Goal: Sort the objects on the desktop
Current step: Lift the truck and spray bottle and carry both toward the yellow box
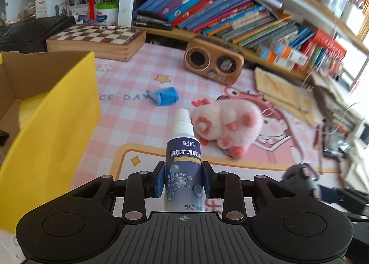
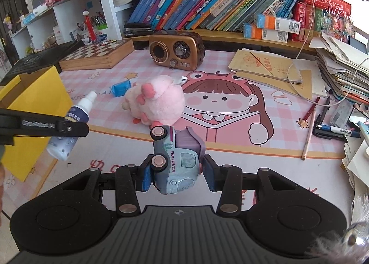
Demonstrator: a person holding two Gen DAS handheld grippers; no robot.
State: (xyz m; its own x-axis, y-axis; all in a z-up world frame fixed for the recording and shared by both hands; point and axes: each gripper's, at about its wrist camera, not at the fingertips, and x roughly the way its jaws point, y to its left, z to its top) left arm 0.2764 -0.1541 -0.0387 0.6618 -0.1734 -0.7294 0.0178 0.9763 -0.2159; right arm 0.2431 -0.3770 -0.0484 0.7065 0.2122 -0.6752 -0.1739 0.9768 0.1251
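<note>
My left gripper (image 1: pixel 183 177) is shut on a dark blue spray bottle (image 1: pixel 183 162) with a white nozzle, held above the desk mat; the bottle also shows in the right wrist view (image 2: pixel 69 125). My right gripper (image 2: pixel 176 171) is shut on a small blue-and-purple toy truck (image 2: pixel 176 162) lying on its side, lifted above the mat. A pink plush toy (image 1: pixel 227 125) (image 2: pixel 155 102) and a blue wrapped packet (image 1: pixel 167 95) (image 2: pixel 121 87) lie on the mat. An open yellow cardboard box (image 1: pixel 53 116) (image 2: pixel 34 93) stands at the left, beside the left gripper.
A brown retro radio (image 2: pixel 176 51) and a wooden chessboard box (image 2: pixel 99 55) stand at the back. Books fill the shelf (image 2: pixel 207 6). Notebooks (image 2: pixel 272 68), paper stacks, pens and a pencil (image 2: pixel 310 130) lie at the right. A black keyboard (image 2: pixel 43 56) lies behind the box.
</note>
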